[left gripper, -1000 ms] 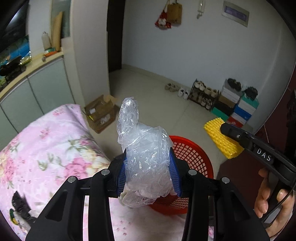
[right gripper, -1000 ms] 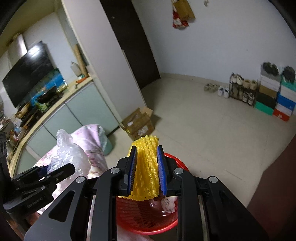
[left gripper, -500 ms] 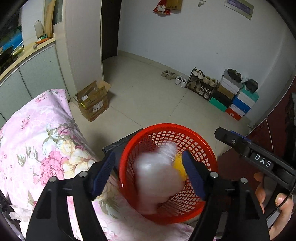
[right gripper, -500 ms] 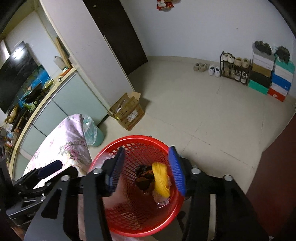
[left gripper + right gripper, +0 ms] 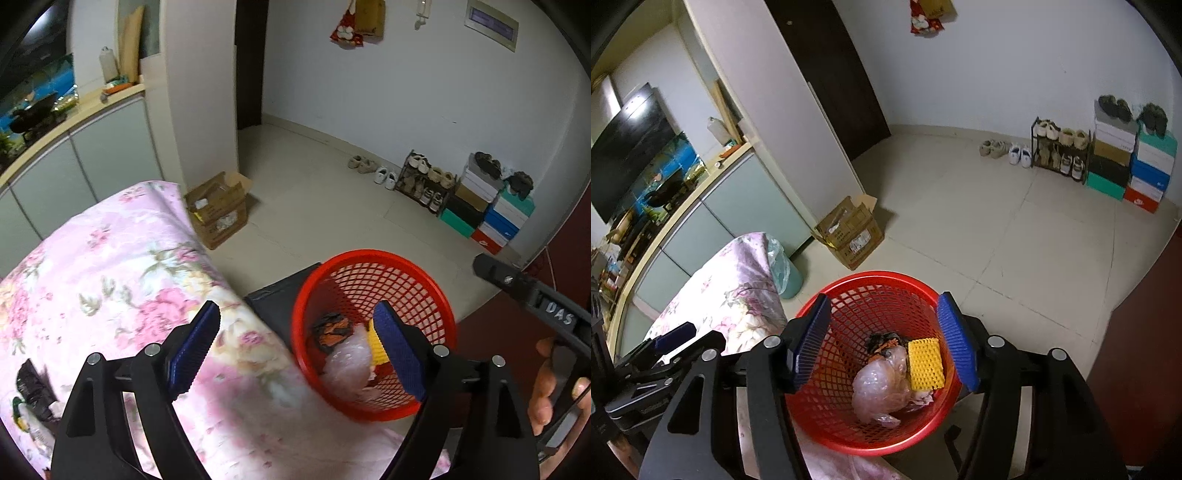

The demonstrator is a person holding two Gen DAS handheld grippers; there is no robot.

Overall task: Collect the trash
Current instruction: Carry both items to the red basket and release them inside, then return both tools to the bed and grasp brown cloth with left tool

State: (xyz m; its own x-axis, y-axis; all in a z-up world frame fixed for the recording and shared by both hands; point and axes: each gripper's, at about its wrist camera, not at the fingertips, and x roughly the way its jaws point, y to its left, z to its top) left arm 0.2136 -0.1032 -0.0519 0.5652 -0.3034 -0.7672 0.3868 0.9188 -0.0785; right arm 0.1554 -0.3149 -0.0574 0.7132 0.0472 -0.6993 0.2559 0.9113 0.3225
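Note:
A red mesh basket stands at the edge of the pink floral bed cover; it also shows in the left wrist view. Inside lie a crumpled clear plastic bag, a yellow foam net and a dark orange-black wrapper. My right gripper is open and empty above the basket. My left gripper is open and empty, over the bed edge and the basket's left rim. More dark trash lies on the cover at the far left.
An open cardboard box sits on the tiled floor by a white pillar. A green bin with a bag stands by the bed. A shoe rack and stacked shoe boxes line the far wall. Cabinets run along the left.
Both grippers opened and let go: the plastic bag and the yellow foam net dropped into the red basket. The left gripper has since shifted left, toward the bed.

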